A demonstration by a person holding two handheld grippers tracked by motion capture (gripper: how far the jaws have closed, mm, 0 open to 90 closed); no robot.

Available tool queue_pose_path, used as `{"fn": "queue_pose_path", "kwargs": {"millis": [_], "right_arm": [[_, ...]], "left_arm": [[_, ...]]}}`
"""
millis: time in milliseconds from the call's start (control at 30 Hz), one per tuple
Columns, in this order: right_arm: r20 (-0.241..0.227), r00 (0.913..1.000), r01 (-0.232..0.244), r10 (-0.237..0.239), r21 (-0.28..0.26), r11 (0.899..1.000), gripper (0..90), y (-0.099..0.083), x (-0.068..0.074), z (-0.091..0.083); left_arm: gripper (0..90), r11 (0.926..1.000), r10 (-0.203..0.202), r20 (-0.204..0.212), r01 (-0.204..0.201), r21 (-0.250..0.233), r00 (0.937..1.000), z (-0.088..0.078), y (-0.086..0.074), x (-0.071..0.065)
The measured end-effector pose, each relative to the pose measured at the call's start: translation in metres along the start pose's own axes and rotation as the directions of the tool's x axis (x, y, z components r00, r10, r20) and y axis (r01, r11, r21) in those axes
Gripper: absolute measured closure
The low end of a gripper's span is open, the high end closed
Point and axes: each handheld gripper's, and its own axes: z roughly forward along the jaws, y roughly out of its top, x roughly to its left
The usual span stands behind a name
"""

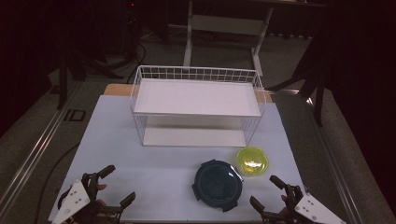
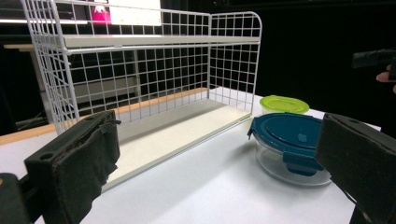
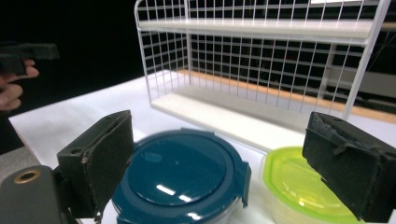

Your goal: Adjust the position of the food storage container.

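A white two-level wire rack stands at the back middle of the table, both shelves bare. In front of it to the right sit a round clear container with a dark blue clip lid and a smaller one with a yellow-green lid, close together. My left gripper is open near the front left corner, aimed at the rack and the blue-lidded container. My right gripper is open at the front right, just behind the blue lid and the yellow-green lid. Neither holds anything.
A white sheet covers the table. Beyond the table stand a white desk frame and dark stands on a grey floor. The person's fingers and the other gripper's jaw appear at the left of the right gripper view.
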Motion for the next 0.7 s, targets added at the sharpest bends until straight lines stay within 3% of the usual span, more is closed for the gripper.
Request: {"fn": "queue_pose_path", "kwargs": {"millis": [100,200,367,433,500,700], "right_arm": [[0.003,1.0,-0.001,0.001,0.005,1.0,8.7,0.006,0.001,-0.002],[-0.04,0.9986,-0.033,0.034,0.035,0.999,8.7,0.009,-0.002,-0.002],[-0.081,0.9951,-0.047,0.056,0.108,0.993,8.7,0.011,-0.009,0.003],[-0.086,0.9956,-0.024,0.037,0.147,0.989,9.9,0.011,-0.011,0.007],[-0.08,0.9964,-0.012,0.027,0.178,0.984,14.9,0.009,-0.014,0.011],[-0.146,0.9845,-0.053,0.097,0.284,0.957,39.4,-0.005,-0.028,0.022]], "left_arm": [[0.0,0.9999,0.011,-0.001,-0.011,0.004,0.9999,0.0,0.0,-0.001],[0.0,0.9998,0.019,-0.001,-0.019,0.004,0.9998,0.001,0.001,-0.003],[0.0,0.9997,0.021,0.0,-0.021,0.009,0.9998,0.002,0.0,-0.003],[0.0,0.9998,0.018,0.002,-0.018,0.01,0.9998,0.003,0.0,-0.002],[0.0,0.9997,0.02,0.004,-0.02,0.013,0.9998,0.003,0.0,-0.002],[0.0,0.9999,0.014,0.002,-0.014,0.006,0.9999,0.001,0.0,-0.002]]}}
